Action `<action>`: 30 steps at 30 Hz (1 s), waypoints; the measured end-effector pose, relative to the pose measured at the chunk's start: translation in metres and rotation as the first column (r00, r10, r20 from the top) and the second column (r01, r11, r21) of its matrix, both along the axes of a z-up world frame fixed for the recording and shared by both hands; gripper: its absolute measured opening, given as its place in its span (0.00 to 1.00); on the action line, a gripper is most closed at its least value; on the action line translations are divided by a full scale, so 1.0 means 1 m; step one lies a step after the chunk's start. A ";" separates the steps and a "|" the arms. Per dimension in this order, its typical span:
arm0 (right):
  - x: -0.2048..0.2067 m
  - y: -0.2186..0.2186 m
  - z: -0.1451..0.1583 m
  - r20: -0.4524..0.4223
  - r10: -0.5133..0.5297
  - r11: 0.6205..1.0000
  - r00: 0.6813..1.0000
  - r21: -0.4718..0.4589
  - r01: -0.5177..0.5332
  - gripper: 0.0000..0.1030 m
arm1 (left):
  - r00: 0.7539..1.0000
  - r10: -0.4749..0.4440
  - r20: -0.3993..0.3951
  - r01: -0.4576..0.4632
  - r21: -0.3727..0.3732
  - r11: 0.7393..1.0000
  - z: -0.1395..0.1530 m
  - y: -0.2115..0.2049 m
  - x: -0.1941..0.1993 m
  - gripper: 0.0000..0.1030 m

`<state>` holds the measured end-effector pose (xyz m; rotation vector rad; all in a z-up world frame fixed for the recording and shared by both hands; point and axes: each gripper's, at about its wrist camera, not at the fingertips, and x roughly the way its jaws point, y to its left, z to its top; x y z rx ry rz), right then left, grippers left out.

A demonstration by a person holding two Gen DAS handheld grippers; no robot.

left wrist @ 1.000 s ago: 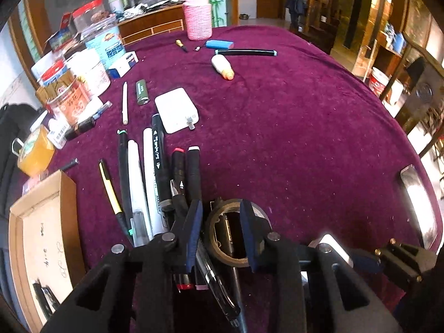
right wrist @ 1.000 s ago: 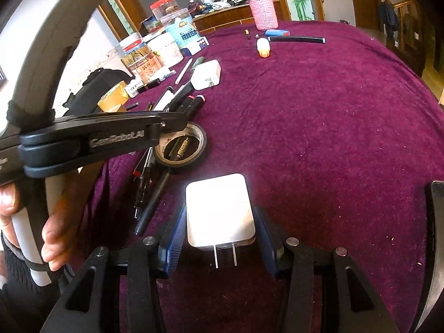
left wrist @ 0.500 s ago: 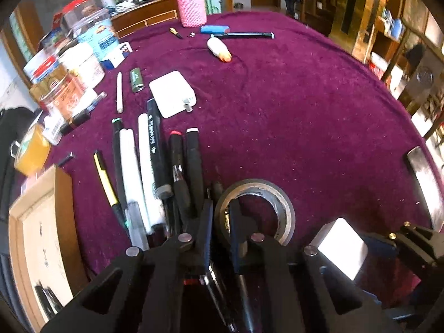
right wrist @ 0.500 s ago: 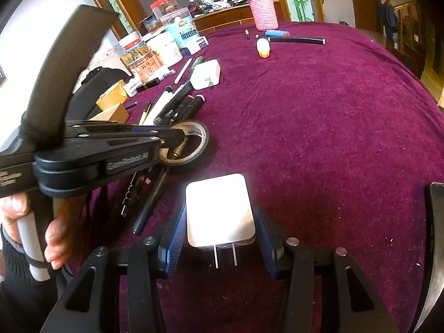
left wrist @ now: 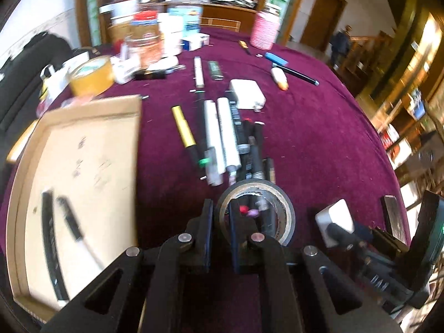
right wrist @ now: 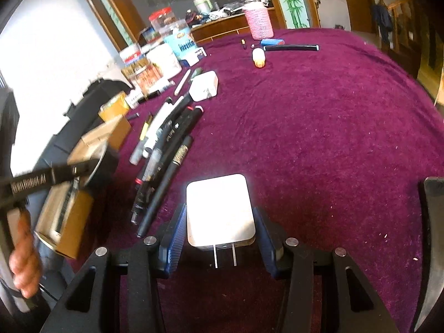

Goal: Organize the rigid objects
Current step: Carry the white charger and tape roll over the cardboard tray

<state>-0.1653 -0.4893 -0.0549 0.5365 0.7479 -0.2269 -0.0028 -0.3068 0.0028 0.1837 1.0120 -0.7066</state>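
My left gripper (left wrist: 220, 216) is shut on the near wall of a black tape roll (left wrist: 280, 202) and holds it above the purple cloth; it also shows lifted in the right wrist view (right wrist: 102, 161). My right gripper (right wrist: 219, 219) is shut on a white plug charger (right wrist: 219, 208), prongs pointing back at me. A row of pens and markers (left wrist: 222, 136) lies ahead on the cloth. A shallow cardboard box (left wrist: 77, 172) with two dark pens inside lies to the left.
A second white charger (left wrist: 247, 93) lies beyond the pens. Jars, tins and a brown tape roll (left wrist: 91, 75) crowd the far left edge. A pink jar (left wrist: 265, 29), a blue eraser, a glue bottle (left wrist: 279, 77) and a black pen lie far back.
My left gripper has lifted the tape roll off the pens and swung left toward the cardboard box. The right gripper and its charger have stayed put.
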 end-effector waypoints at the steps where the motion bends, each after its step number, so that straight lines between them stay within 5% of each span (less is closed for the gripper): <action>1: -0.001 0.000 0.001 0.003 -0.006 1.000 1.000 0.000 0.006 0.50 | 1.000 0.024 -0.009 -0.024 -0.011 1.000 0.001 0.010 0.002 0.10; 7: 0.009 0.020 0.034 0.069 0.039 0.999 0.997 -0.014 -0.038 0.50 | 0.989 0.150 -0.004 -0.150 -0.063 0.987 0.014 0.068 0.015 0.10; 15: 0.068 0.101 0.073 0.157 0.298 0.954 0.941 -0.016 -0.300 0.50 | 0.942 0.336 0.011 -0.335 -0.054 0.941 0.023 0.144 0.039 0.10; 23: 0.135 0.167 0.066 0.088 0.460 0.888 0.884 -0.027 -0.459 0.50 | 0.878 0.478 0.019 -0.479 0.008 0.878 0.010 0.204 0.057 0.10; 30: 0.182 0.194 0.051 -0.037 0.486 0.870 0.873 -0.074 -0.488 0.50 | 0.875 0.485 -0.007 -0.483 0.075 0.872 -0.013 0.220 0.067 0.10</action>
